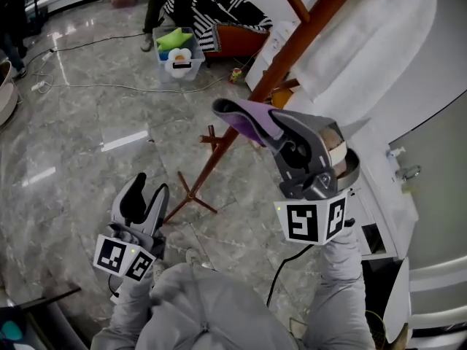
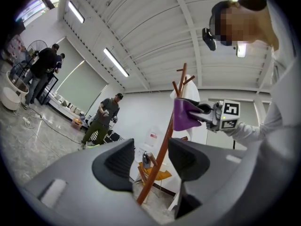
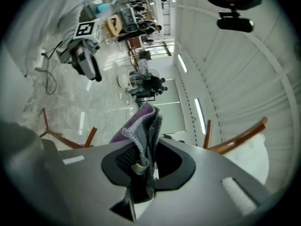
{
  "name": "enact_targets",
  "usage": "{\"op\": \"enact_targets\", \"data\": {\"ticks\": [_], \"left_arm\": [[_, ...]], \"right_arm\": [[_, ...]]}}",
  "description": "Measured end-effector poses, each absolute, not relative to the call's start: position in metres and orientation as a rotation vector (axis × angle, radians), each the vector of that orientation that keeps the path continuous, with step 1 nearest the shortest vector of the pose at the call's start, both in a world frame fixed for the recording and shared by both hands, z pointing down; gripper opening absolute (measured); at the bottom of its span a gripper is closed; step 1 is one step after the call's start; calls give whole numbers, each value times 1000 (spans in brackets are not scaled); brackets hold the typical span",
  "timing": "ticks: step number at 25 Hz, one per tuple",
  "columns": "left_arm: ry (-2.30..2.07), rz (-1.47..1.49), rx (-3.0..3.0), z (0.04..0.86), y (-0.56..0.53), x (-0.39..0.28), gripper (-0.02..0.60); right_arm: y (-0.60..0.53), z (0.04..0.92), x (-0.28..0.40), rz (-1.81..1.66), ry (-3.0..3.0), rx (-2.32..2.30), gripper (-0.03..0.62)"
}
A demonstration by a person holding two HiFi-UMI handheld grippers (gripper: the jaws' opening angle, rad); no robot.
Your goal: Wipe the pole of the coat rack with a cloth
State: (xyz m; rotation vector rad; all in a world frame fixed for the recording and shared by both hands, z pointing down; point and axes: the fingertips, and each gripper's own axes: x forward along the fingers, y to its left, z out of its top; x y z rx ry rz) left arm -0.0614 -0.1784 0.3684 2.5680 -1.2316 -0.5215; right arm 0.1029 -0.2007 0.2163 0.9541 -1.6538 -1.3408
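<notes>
The coat rack's reddish-brown pole (image 1: pixel 292 53) slants from the upper right down to its splayed feet (image 1: pixel 191 192). My right gripper (image 1: pixel 271 131) is shut on a purple and grey cloth (image 1: pixel 244 117), which sits against the pole at about mid height. In the right gripper view the cloth (image 3: pixel 143 126) is pinched between the jaws of the right gripper (image 3: pixel 143 159). My left gripper (image 1: pixel 148 193) hangs open and empty low on the left, apart from the rack. The left gripper view shows the pole (image 2: pixel 157 171) beyond the left gripper (image 2: pixel 150 161), with the cloth (image 2: pixel 182 114) beside the pole.
A white garment (image 1: pixel 365 49) hangs on the rack's upper pegs. A clear bin (image 1: pixel 179 53) with bright items, a striped chair (image 1: pixel 219 13) and cables lie on the marble floor behind. A person (image 2: pixel 101 119) stands nearby. White furniture (image 1: pixel 398 195) lines the right side.
</notes>
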Motion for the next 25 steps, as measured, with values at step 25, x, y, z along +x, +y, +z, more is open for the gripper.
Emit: {"op": "enact_targets", "data": {"ticks": [25], "left_arm": [[-1186,-495,2578,378,-182,-47,242]], "right_arm": [[-243,299,169,-1003,-1627,666,52]]}}
